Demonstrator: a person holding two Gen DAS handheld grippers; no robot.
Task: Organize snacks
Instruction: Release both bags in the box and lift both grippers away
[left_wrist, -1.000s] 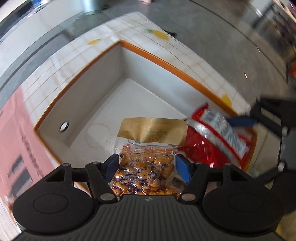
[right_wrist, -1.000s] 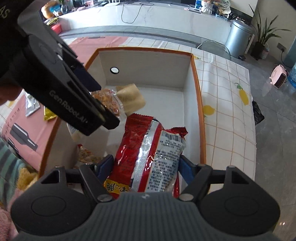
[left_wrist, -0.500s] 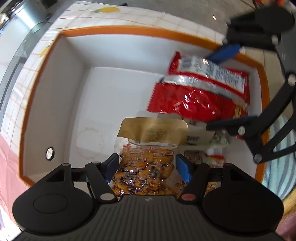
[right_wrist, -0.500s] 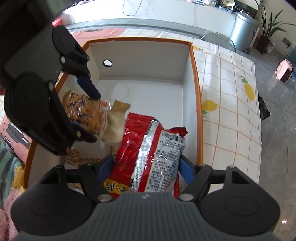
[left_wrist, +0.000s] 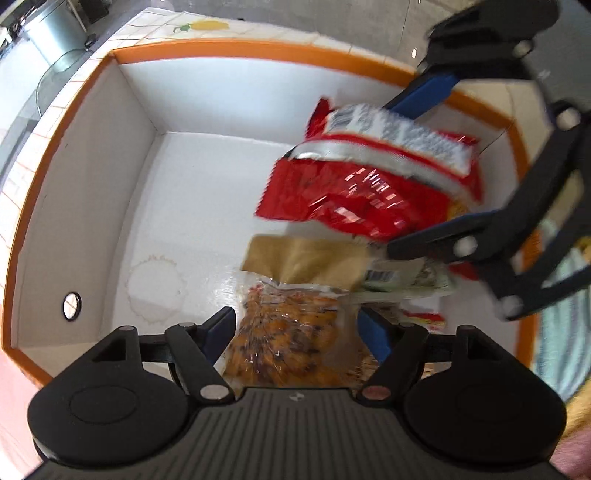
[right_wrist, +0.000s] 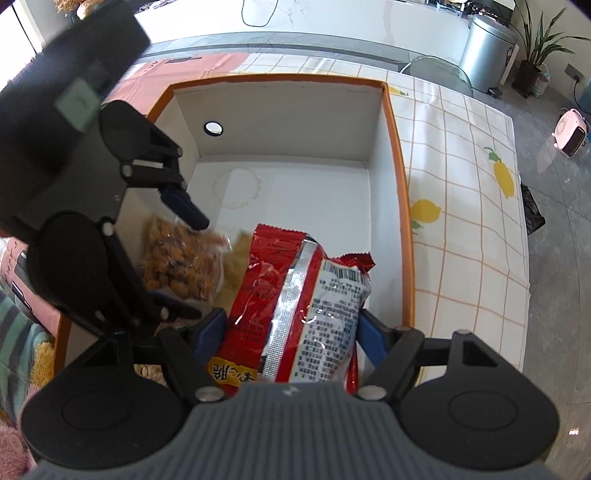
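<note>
Inside the orange-rimmed box (left_wrist: 229, 50), my left tool (left_wrist: 295, 334) has sunk and its jaws are opening off the clear nut packet (left_wrist: 288, 339), releasing it; my right tool (right_wrist: 291, 332) still clamps the red snack bag (right_wrist: 295, 306) just beside it

A table covered by a white tablecloth (right_wrist: 461, 206) with an orange grid and printed yellow lemons carries a large open box (right_wrist: 400, 206) with white inner walls and an orange rim. A pink printed cloth (right_wrist: 184, 72) covers the table along the box's far and left sides in the right wrist view. The box's white floor (left_wrist: 199, 206) bears a faint ring-shaped stain (left_wrist: 155, 291), and one wall has a small round hole (left_wrist: 71, 305). On the box floor, near one end, lie a few snack packets (left_wrist: 406, 284), partly hidden; one shows a barcode. The rest of the floor is bare white.
</note>
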